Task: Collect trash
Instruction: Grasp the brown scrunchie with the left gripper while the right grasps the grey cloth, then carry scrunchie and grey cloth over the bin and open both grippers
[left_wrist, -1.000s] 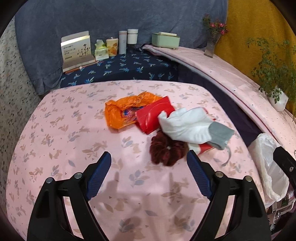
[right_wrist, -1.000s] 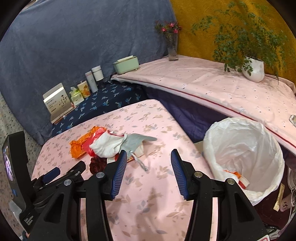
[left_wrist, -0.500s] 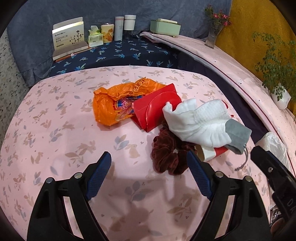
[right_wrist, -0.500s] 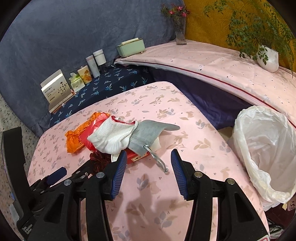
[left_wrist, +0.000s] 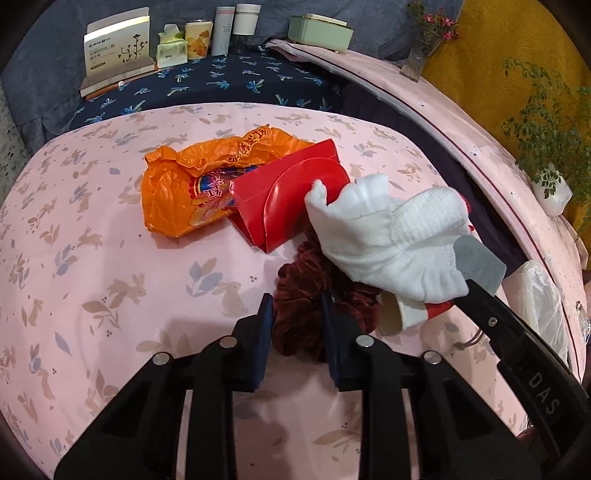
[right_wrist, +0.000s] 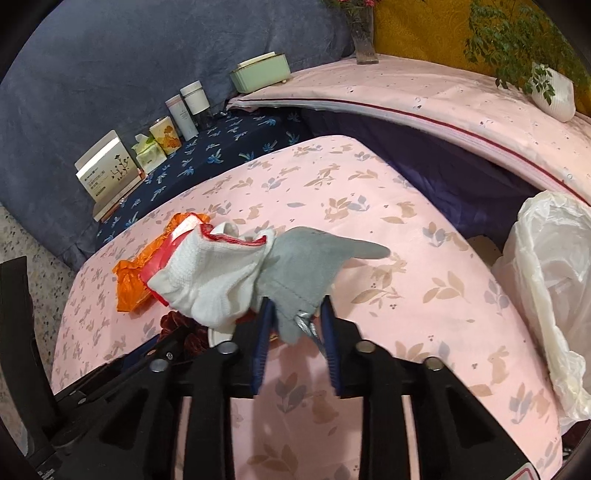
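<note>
While your left gripper (left_wrist: 297, 306) has just closed on the soft scrunchie (left_wrist: 314, 295) | right gripper (right_wrist: 295, 321) has just closed, pinching limp grey cloth (right_wrist: 314, 262) | both light, floppy; grip bunched folds.

— What lies on the table (left_wrist: 110, 295)?
— A scrunchie (left_wrist: 314, 295) nearest the camera, a glove (left_wrist: 388, 236) over it, a box (left_wrist: 291, 199) behind, a wrapper (left_wrist: 184, 192) left of that.
— The bag (right_wrist: 546, 280)?
— Off the table's right edge.
</note>
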